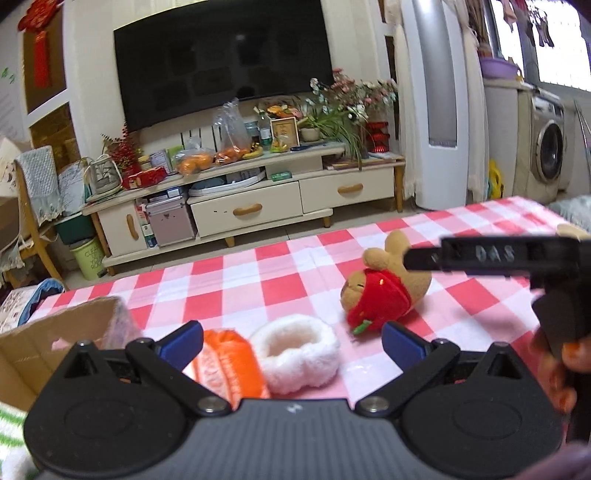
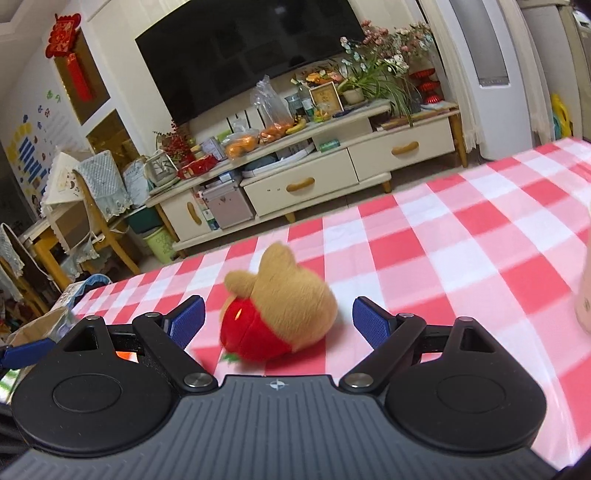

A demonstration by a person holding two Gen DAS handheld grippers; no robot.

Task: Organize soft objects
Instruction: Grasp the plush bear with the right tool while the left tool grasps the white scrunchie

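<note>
Left wrist view: left gripper fingers spread wide, empty, over an orange plush and white fluffy band; cardboard box beside them (contents unclear); right gripper, equally wide and empty, brackets the strawberry-hooded bear on the checked tabletop; nothing visibly sorted yet; "DAS" legible on its body.

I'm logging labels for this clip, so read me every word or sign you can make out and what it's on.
"DAS": on the right gripper, seen from the left wrist.
Green bin: pale lettering, too blurred.
Framed picture: too small.
Red wall ornament: unreadable.
</note>
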